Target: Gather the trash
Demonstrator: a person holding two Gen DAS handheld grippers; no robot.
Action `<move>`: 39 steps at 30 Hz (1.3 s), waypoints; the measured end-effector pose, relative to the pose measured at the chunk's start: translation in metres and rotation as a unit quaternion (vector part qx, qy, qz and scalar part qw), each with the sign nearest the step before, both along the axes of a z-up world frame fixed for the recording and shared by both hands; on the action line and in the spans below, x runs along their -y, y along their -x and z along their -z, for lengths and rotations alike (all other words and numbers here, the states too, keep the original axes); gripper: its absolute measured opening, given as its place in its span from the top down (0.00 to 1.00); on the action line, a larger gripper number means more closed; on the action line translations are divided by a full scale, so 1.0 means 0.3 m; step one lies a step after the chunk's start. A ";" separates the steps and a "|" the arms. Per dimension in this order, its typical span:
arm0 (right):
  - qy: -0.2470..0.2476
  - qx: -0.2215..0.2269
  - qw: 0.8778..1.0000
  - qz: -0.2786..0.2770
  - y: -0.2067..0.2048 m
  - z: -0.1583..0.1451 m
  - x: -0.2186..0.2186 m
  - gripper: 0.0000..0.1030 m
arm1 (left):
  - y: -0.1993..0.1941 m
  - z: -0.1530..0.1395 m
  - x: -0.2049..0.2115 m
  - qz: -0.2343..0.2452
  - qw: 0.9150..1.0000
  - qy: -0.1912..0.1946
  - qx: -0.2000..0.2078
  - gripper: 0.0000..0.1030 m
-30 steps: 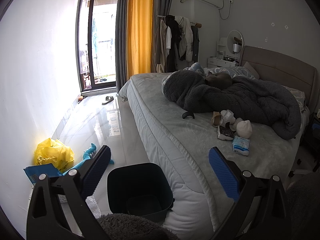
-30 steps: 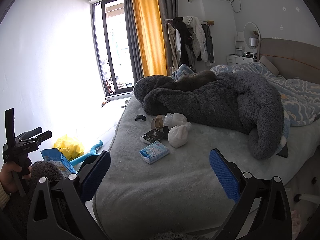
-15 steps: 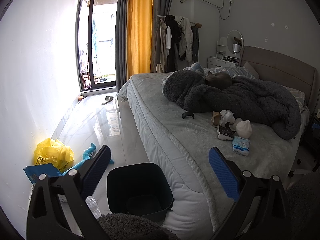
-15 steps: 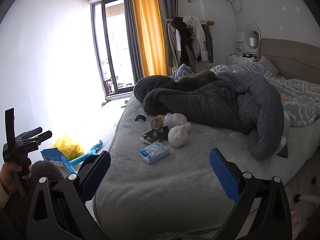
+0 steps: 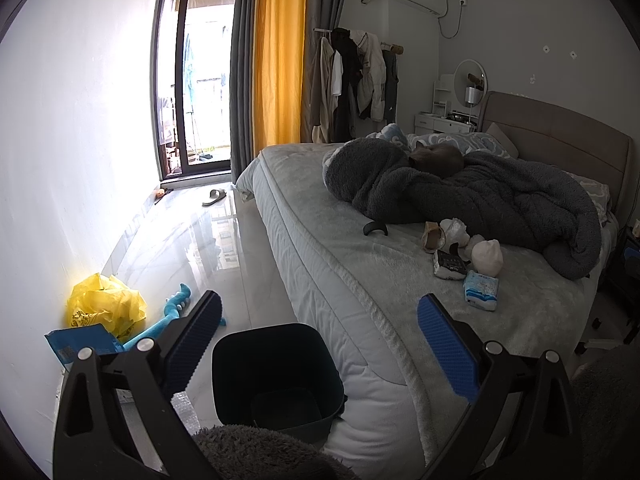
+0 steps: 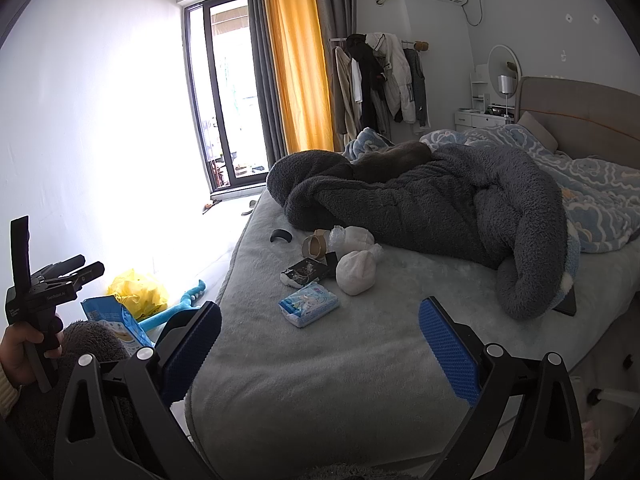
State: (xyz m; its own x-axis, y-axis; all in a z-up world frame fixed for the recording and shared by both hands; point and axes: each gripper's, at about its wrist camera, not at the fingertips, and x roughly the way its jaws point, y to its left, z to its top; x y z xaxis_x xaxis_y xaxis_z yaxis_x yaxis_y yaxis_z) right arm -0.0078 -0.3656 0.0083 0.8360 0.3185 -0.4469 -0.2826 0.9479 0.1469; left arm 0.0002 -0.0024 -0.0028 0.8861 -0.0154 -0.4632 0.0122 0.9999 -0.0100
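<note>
Both your tongs gape empty: the right tongs (image 6: 320, 352) face the trash pile (image 6: 332, 260) on the bed (image 6: 360, 360), well ahead. Your left tongs (image 5: 320, 350) hang over the dark bin (image 5: 276, 372).

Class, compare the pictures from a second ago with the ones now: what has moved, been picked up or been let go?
Nothing has visibly changed. Both claws, left and right, stay open and empty; the trash on the bed and the bin lie as before.
</note>
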 end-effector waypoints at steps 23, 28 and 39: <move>0.027 -0.048 0.998 -0.008 -0.134 0.002 -0.011 0.03 | -0.092 0.027 0.109 0.084 0.995 -0.020 -0.046 0.03; 0.038 -0.067 0.997 -0.022 -0.193 0.009 -0.028 0.03 | -0.142 0.027 0.149 0.112 0.992 -0.031 -0.049 0.03; 0.051 -0.096 0.993 -0.054 -0.403 0.031 -0.058 0.03 | -0.257 0.035 0.217 0.168 0.983 -0.001 -0.071 0.04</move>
